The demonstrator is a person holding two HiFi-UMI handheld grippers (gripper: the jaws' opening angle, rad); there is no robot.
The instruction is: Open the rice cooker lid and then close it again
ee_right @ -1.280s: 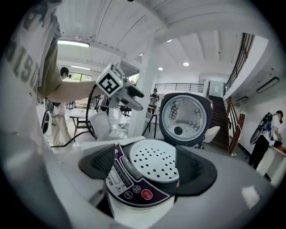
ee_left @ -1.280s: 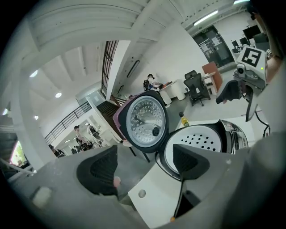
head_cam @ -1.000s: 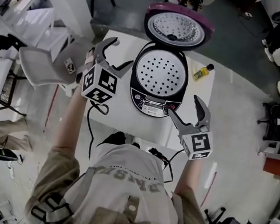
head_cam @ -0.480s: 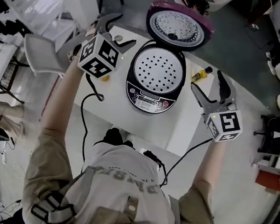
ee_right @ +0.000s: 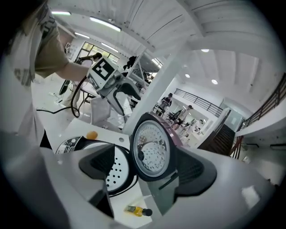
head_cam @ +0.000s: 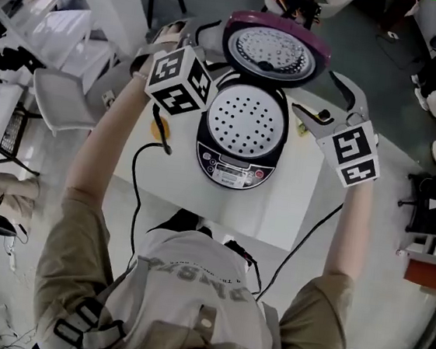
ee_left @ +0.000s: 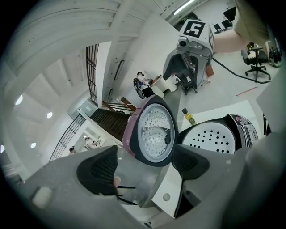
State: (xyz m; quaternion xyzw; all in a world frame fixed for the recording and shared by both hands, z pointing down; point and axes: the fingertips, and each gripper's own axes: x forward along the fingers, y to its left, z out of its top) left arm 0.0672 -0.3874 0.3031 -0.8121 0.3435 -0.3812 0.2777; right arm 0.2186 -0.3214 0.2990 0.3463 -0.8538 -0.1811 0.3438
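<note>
The cooker (head_cam: 241,145) sits on the table (head_cam: 292,209), its lid (head_cam: 275,50) upright. The left gripper (ee_left: 145,165) and right gripper (ee_right: 147,167) flank the lid, jaws wide apart and gripping nothing. The lid's rim overlaps one pad in each gripper view, so contact is unclear.

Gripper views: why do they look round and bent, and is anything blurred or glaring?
Left gripper view: wide-angle lens, black corners, straight white beams curve; the near grey jaws are soft, the open purple-rimmed rice cooker lid is sharp. Right gripper view: same bending, ceiling strip lights blown white. Head view: edges bulge, light even.
</note>
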